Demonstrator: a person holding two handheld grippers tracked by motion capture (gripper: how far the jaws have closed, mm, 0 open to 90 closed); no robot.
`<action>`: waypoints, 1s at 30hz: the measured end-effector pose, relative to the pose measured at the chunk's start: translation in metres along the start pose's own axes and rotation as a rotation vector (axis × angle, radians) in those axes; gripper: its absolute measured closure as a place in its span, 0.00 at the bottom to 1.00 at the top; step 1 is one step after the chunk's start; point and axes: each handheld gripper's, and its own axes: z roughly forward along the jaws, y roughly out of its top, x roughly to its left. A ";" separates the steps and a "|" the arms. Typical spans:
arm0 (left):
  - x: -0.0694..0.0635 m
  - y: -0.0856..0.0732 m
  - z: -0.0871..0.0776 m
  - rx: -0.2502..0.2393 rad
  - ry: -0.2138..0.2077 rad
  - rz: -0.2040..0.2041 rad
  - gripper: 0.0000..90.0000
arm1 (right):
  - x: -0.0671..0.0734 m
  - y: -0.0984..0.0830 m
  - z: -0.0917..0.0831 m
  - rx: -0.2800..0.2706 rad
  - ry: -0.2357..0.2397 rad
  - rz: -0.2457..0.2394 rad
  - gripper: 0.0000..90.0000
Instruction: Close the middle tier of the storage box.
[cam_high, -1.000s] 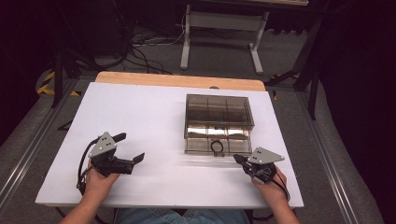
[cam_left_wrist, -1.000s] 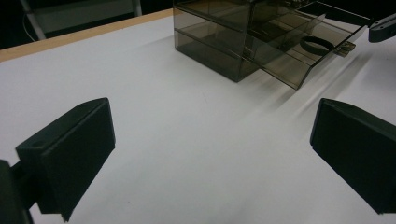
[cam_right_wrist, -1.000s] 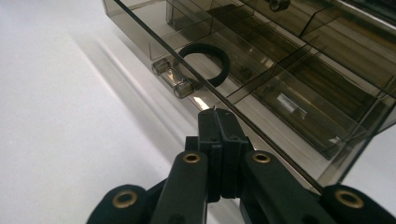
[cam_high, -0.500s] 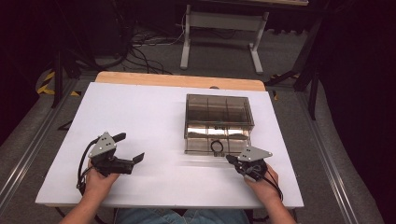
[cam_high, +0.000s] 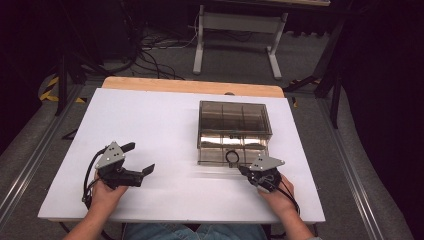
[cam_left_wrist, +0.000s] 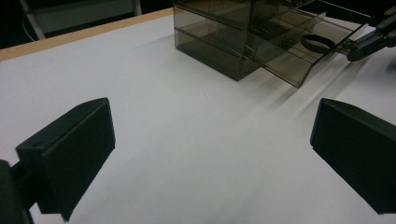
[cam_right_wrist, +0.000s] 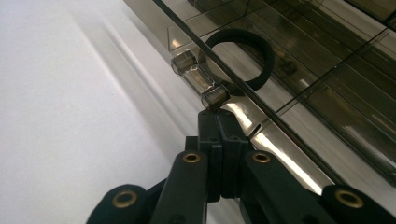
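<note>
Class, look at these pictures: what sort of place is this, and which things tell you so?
Probably a lab or workshop test bench: a bare white table for one smoky drawer box, loose floor cables, and a metal stand behind.

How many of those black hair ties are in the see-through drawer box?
1 that I can see: the black hair tie lies in the pulled-out lower drawer at the box's front, just behind its clear handle. The tinted walls may hide others.
</note>
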 end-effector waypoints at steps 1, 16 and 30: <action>0.000 0.000 0.000 0.000 0.000 0.000 0.01 | 0.000 0.000 0.000 0.001 0.000 0.000 1.00; 0.000 0.000 0.000 -0.001 -0.002 -0.007 0.01 | 0.000 0.001 0.002 0.003 -0.006 0.005 1.00; -0.001 -0.001 -0.002 -0.001 0.004 -0.007 0.01 | -0.005 0.003 0.000 -0.011 -0.026 0.026 1.00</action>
